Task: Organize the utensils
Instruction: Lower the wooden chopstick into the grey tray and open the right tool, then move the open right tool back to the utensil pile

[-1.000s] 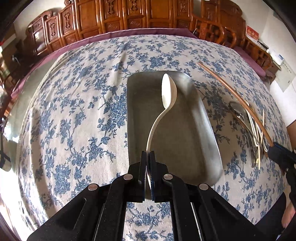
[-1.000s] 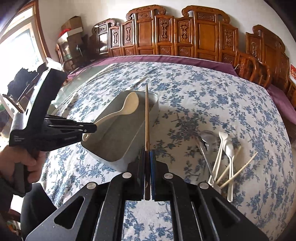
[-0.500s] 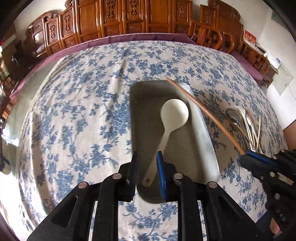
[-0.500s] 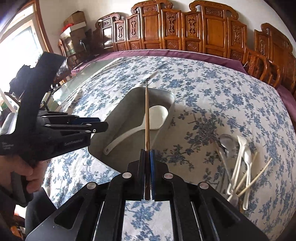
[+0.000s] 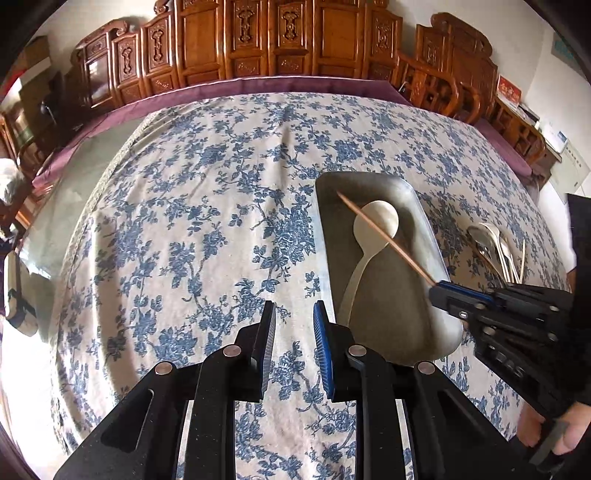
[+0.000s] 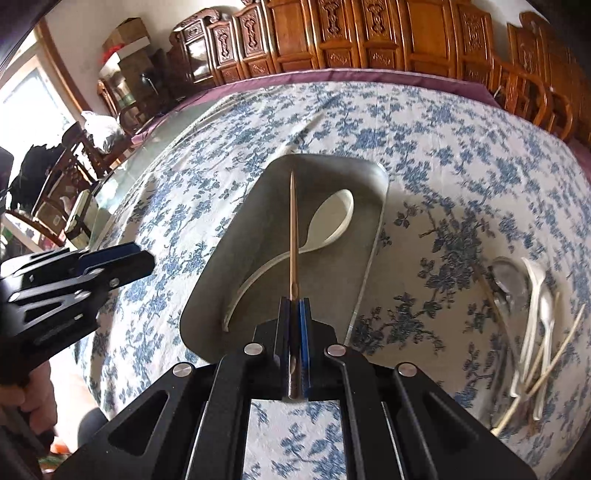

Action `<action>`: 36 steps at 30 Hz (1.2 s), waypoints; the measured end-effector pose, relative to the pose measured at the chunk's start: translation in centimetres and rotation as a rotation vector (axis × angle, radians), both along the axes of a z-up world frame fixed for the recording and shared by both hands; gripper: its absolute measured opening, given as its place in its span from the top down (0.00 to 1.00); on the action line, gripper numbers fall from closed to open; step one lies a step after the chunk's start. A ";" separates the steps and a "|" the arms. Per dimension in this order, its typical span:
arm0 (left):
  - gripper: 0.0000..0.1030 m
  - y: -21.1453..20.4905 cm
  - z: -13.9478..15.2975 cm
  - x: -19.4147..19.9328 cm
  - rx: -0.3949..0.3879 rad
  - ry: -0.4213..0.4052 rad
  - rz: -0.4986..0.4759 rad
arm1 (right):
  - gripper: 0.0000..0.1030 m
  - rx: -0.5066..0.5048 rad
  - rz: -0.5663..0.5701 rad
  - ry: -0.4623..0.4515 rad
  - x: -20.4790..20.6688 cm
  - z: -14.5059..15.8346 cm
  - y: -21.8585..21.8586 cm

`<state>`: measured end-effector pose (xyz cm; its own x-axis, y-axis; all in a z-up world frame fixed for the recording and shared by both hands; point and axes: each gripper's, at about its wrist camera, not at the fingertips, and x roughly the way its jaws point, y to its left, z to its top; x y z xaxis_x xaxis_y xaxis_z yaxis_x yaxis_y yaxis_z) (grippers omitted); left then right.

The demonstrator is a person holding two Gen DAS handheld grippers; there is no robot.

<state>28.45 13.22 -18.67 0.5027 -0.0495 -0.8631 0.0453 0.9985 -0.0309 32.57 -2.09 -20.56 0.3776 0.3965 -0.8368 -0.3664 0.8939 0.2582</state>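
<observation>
A grey metal tray lies on the blue-flowered tablecloth. A white spoon lies inside it. My right gripper is shut on a brown chopstick and holds it over the tray, above the spoon. My left gripper is open and empty, over the cloth to the left of the tray. A pile of spoons and chopsticks lies to the right of the tray.
Carved wooden chairs line the table's far side. A purple cloth edge runs along the back. A bare glass tabletop shows at the left, with clutter beyond it.
My left gripper let the white spoon go into the tray, opened, and moved left off the tray. My right gripper carried the chopstick over the tray.
</observation>
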 end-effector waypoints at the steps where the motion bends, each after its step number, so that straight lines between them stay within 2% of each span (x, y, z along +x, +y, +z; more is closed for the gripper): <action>1: 0.81 0.1 0.1 -0.1 0.000 -0.003 0.000 | 0.94 0.009 -0.003 0.011 0.2 -0.3 0.1; 9: 0.80 0.6 0.8 -0.7 -0.002 -0.018 0.002 | 0.91 0.047 0.030 0.045 0.5 -1.6 1.2; 12: 0.80 0.5 1.0 -0.8 -0.001 -0.020 0.000 | 0.89 0.033 0.057 0.053 0.4 -1.9 1.5; 17: 0.79 -0.2 1.5 -1.0 0.004 -0.032 -0.014 | 0.89 0.037 0.082 0.007 -0.1 -0.8 1.1; 20: 0.79 -1.0 1.8 -1.1 0.009 -0.039 -0.029 | 0.81 0.059 0.094 -0.013 -0.3 0.0 0.3; 22: 0.78 -1.5 1.9 -1.0 0.010 -0.041 -0.034 | 0.81 0.067 0.093 -0.010 -0.3 0.3 -0.3; 24: 0.73 -2.0 2.1 -1.2 0.007 -0.047 -0.042 | 0.81 0.065 0.094 -0.026 -0.5 0.8 -0.9; 31: 0.69 -5.4 2.5 -2.0 -0.002 -0.075 -0.099 | 0.81 0.039 0.080 -0.122 -3.0 2.8 -5.8; 36: 0.67 -8.9 2.0 -2.3 -0.022 -0.079 -0.159 | 0.81 -0.007 0.011 -0.166 -4.6 2.9 -12.1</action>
